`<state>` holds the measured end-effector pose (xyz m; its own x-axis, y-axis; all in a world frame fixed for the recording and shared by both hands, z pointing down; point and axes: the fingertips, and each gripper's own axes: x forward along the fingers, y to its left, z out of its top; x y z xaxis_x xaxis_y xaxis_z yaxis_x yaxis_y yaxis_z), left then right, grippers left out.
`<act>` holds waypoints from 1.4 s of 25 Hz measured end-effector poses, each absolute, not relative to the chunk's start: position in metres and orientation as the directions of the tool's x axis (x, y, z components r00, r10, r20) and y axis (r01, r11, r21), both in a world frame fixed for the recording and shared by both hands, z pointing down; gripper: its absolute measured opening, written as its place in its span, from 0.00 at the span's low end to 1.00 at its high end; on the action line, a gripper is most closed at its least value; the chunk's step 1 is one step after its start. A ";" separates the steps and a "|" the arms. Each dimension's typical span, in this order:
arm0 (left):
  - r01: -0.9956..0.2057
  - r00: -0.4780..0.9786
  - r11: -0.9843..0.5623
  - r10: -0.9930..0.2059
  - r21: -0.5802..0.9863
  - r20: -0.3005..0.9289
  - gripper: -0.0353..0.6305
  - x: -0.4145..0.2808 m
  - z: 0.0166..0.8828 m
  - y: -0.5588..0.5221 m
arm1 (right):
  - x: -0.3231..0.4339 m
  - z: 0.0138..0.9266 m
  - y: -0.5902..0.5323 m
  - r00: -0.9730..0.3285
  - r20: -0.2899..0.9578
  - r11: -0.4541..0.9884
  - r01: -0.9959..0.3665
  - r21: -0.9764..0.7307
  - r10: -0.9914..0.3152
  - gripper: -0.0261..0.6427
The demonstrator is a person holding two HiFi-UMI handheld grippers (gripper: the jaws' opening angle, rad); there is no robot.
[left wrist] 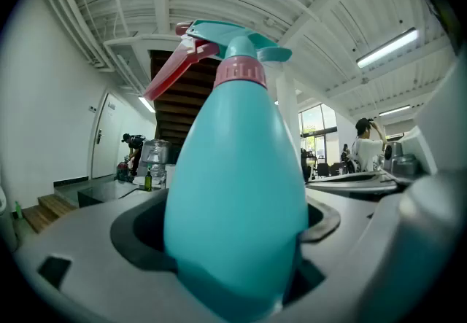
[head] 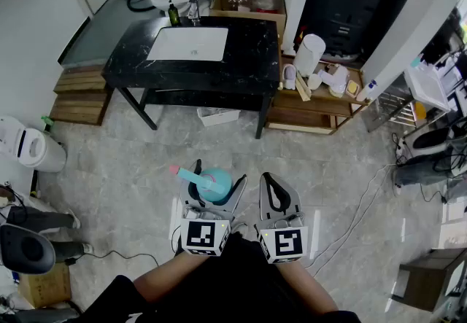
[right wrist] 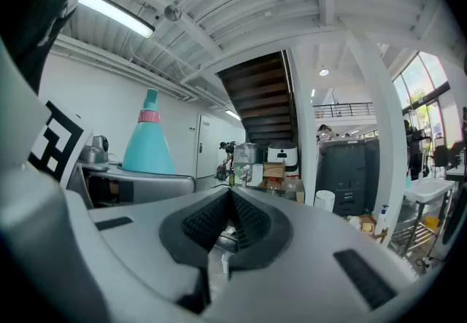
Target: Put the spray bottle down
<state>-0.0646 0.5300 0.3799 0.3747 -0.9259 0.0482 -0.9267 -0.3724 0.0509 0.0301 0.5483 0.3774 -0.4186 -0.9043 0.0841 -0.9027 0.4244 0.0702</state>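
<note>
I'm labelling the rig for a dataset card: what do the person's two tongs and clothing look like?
Both the left tongs and right tongs are curved light grey shells lined with black ribbed pads. Each carries a white cube printed with black square markers. The person wears a black top.
</note>
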 end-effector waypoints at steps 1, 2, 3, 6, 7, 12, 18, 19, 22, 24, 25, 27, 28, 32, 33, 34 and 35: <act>-0.929 0.369 -0.367 -0.928 0.047 0.049 0.74 -0.068 0.380 0.530 | 0.028 0.378 0.549 -0.421 0.086 0.427 -0.901 0.079 -0.903 0.06; -0.931 0.363 -0.362 -0.930 0.044 0.048 0.74 -0.071 0.381 0.530 | 0.027 0.378 0.550 -0.423 0.086 0.430 -0.899 0.085 -0.902 0.06; -0.933 0.359 -0.357 -0.932 0.044 0.046 0.74 -0.075 0.381 0.530 | 0.026 0.377 0.551 -0.426 0.080 0.432 -0.898 0.086 -0.901 0.06; -0.937 0.343 -0.339 -0.939 0.080 0.034 0.74 -0.086 0.382 0.528 | 0.027 0.377 0.553 -0.430 0.050 0.432 -0.901 0.045 -0.901 0.06; -0.939 0.335 -0.331 -0.942 0.090 0.034 0.74 -0.090 0.382 0.527 | 0.028 0.379 0.554 -0.429 0.052 0.431 -0.902 0.035 -0.902 0.06; -0.950 0.310 -0.307 -0.950 0.060 0.039 0.74 -0.096 0.381 0.531 | 0.034 0.392 0.559 -0.416 0.074 0.420 -0.906 0.047 -0.906 0.06; -0.952 0.301 -0.298 -0.953 0.068 0.041 0.74 -0.095 0.386 0.538 | 0.038 0.395 0.565 -0.427 0.063 0.430 -0.901 0.058 -0.902 0.06; -0.953 0.299 -0.295 -0.953 0.070 0.044 0.74 -0.096 0.387 0.538 | 0.039 0.396 0.564 -0.424 0.065 0.428 -0.902 0.053 -0.903 0.06; -0.954 0.298 -0.295 -0.953 0.063 0.049 0.74 -0.098 0.389 0.537 | 0.043 0.398 0.562 -0.406 0.067 0.410 -0.911 0.048 -0.911 0.06; -0.953 0.298 -0.295 -0.953 0.062 0.051 0.74 -0.099 0.388 0.534 | 0.044 0.401 0.559 -0.403 0.070 0.406 -0.913 0.032 -0.913 0.06; -0.954 0.298 -0.295 -0.953 0.060 0.050 0.74 -0.099 0.387 0.532 | 0.044 0.402 0.557 -0.405 0.072 0.407 -0.913 0.023 -0.912 0.06; -0.953 0.302 -0.299 -0.952 0.053 0.051 0.74 -0.097 0.386 0.526 | 0.044 0.400 0.554 -0.407 0.070 0.409 -0.912 0.023 -0.911 0.06; -0.951 0.307 -0.305 -0.950 0.050 0.056 0.74 -0.094 0.386 0.522 | 0.046 0.398 0.551 -0.405 0.068 0.408 -0.913 0.029 -0.912 0.06; -0.936 0.350 -0.347 -0.933 0.049 0.077 0.74 -0.077 0.393 0.500 | 0.062 0.401 0.538 -0.365 0.076 0.367 -0.930 0.019 -0.928 0.06; -0.931 0.364 -0.361 -0.928 0.050 0.077 0.74 -0.072 0.395 0.494 | 0.066 0.404 0.533 -0.353 0.080 0.354 -0.935 0.009 -0.932 0.06; -0.926 0.377 -0.374 -0.923 0.051 0.076 0.74 -0.067 0.395 0.486 | 0.070 0.407 0.528 -0.343 0.084 0.344 -0.939 0.001 -0.936 0.06; -0.921 0.388 -0.385 -0.919 0.050 0.073 0.74 -0.063 0.395 0.478 | 0.074 0.409 0.522 -0.335 0.087 0.335 -0.942 -0.006 -0.938 0.06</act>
